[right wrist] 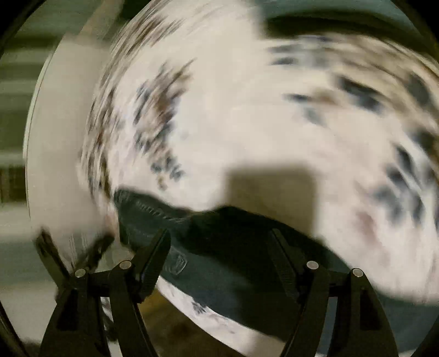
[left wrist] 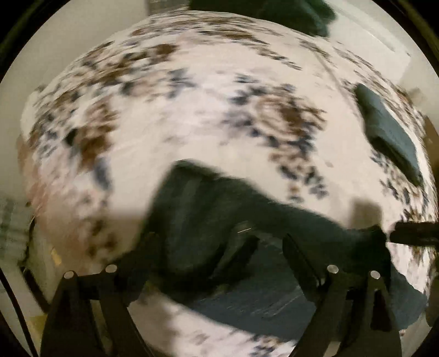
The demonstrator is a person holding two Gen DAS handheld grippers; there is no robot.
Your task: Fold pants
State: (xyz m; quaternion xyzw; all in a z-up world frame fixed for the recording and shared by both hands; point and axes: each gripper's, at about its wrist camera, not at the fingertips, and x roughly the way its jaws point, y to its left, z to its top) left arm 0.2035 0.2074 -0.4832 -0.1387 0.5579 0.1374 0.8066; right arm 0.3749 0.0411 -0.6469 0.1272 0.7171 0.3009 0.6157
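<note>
Dark green pants (left wrist: 208, 208) lie on a white bedspread with brown and blue flower print (left wrist: 192, 118). My left gripper (left wrist: 219, 239) is open just above them, fingers spread over the cloth. In the right wrist view the pants (right wrist: 219, 247) lie across the bottom, with a stitched hem (right wrist: 148, 206) at the left end. My right gripper (right wrist: 219, 236) is open, fingers spread over the cloth. Both views are motion-blurred. The other gripper's dark tip (left wrist: 411, 233) shows at the right edge of the left wrist view.
A folded dark green garment (left wrist: 389, 131) lies at the bed's right side. Another dark green pile (left wrist: 274, 13) sits at the far edge. The bed's left edge (left wrist: 33, 219) drops to the floor. A pale wall (right wrist: 55, 137) is at the left.
</note>
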